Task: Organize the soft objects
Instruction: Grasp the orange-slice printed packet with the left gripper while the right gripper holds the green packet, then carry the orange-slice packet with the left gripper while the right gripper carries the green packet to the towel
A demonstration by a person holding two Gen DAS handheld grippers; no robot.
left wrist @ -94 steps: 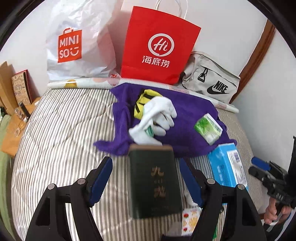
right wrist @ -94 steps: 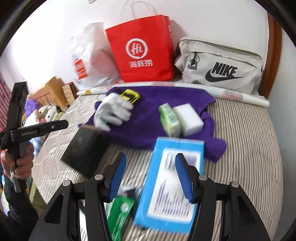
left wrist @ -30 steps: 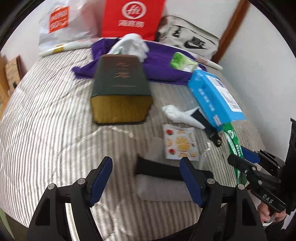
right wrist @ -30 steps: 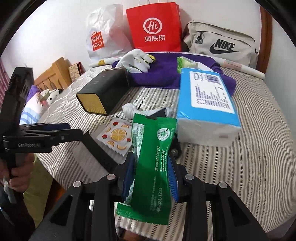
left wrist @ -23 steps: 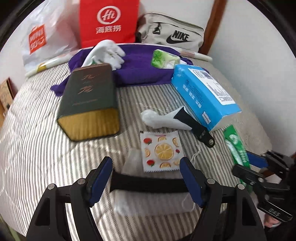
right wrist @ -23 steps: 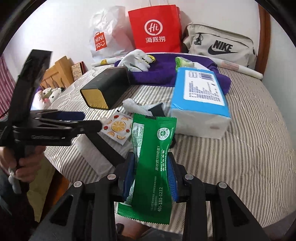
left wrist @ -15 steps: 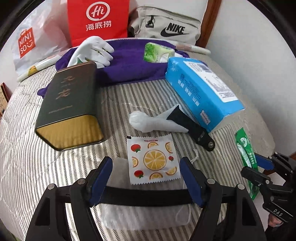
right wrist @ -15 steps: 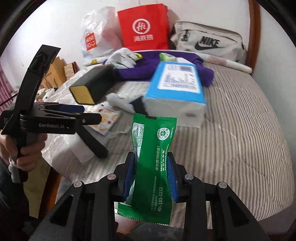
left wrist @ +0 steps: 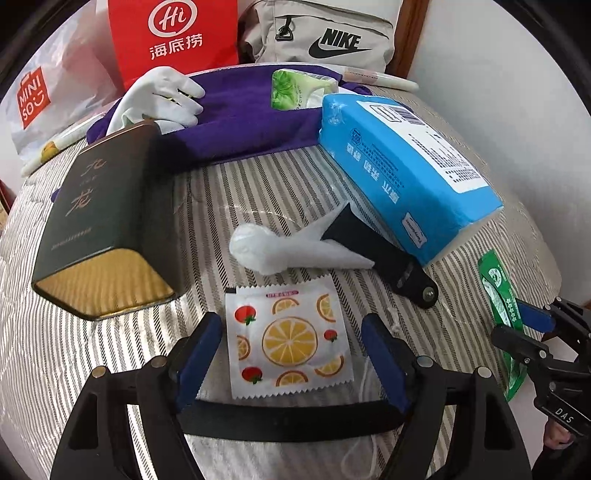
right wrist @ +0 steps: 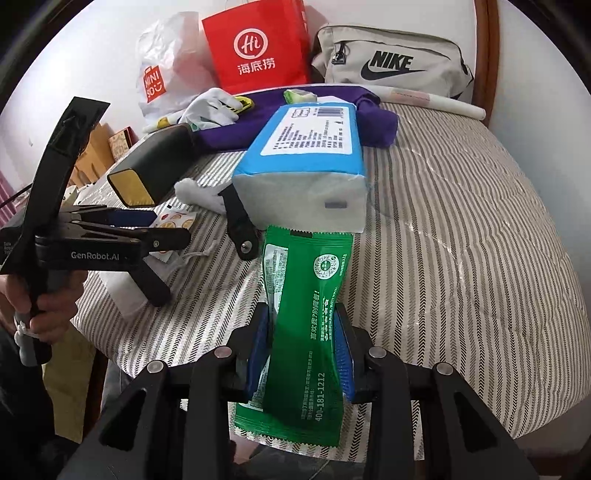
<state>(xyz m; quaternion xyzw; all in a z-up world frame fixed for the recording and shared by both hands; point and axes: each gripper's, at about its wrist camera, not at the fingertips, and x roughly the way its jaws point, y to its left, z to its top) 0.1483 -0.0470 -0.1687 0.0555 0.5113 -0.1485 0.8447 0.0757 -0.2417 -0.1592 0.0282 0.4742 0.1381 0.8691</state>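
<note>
On the striped bed a fruit-print sachet [left wrist: 291, 339] lies between the fingers of my left gripper [left wrist: 291, 332]. Its jaws are opening and the pads stand clear of the sachet. A white mask with a black band [left wrist: 280, 410] lies just under that gripper. My right gripper [right wrist: 301, 317] is shut on a green packet [right wrist: 306, 280], held above the bed's near edge in front of the blue tissue pack [right wrist: 306, 147]. Behind the sachet lies a white sock [left wrist: 280, 247] with a black strap. A white glove [left wrist: 162, 96] and a small green tissue pack [left wrist: 291, 88] rest on the purple towel [left wrist: 251, 114].
A dark green tin [left wrist: 107, 221] lies left of the sachet. A red paper bag [left wrist: 173, 37], a Miniso bag [left wrist: 37, 96] and a Nike pouch [left wrist: 325, 33] stand along the wall. A hand [right wrist: 40, 306] holds the left gripper's handle by the bed's left edge.
My left gripper has moved forward from over the mask, so the sachet now lies between its fingers, which stand slightly wider. The right gripper shifted with the green packet toward the tissue pack's end.
</note>
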